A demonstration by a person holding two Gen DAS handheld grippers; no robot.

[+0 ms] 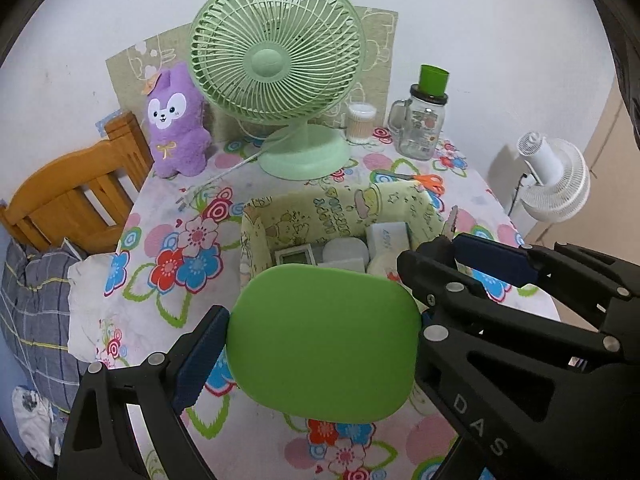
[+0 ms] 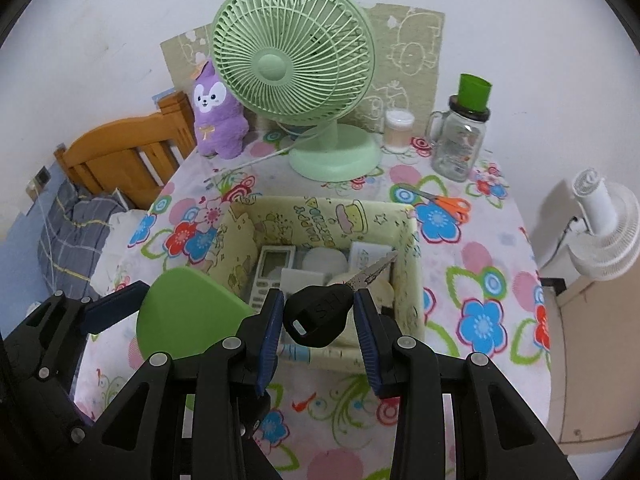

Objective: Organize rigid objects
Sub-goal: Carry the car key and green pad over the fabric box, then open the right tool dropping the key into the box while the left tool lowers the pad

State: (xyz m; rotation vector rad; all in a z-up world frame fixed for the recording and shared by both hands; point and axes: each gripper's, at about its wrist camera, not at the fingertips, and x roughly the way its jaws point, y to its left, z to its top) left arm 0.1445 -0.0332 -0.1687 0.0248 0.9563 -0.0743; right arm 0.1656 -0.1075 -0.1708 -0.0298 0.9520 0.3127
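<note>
Two grippers hover at a box on a flowered tabletop (image 1: 168,208).
The left gripper (image 1: 324,338) clamps a green lid (image 1: 324,344); the right gripper (image 2: 316,316) pinches a black-headed key (image 2: 320,314) just above the yellow box (image 2: 408,280).

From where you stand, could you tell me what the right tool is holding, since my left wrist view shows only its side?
Observer: The right tool grips a black-headed key, with the blade pointing over the patterned box.
Operator: Thank you. What does my green lid hide inside that box?
Observer: It hides the button end of a white remote control, which lies flat along the box's left side.
</note>
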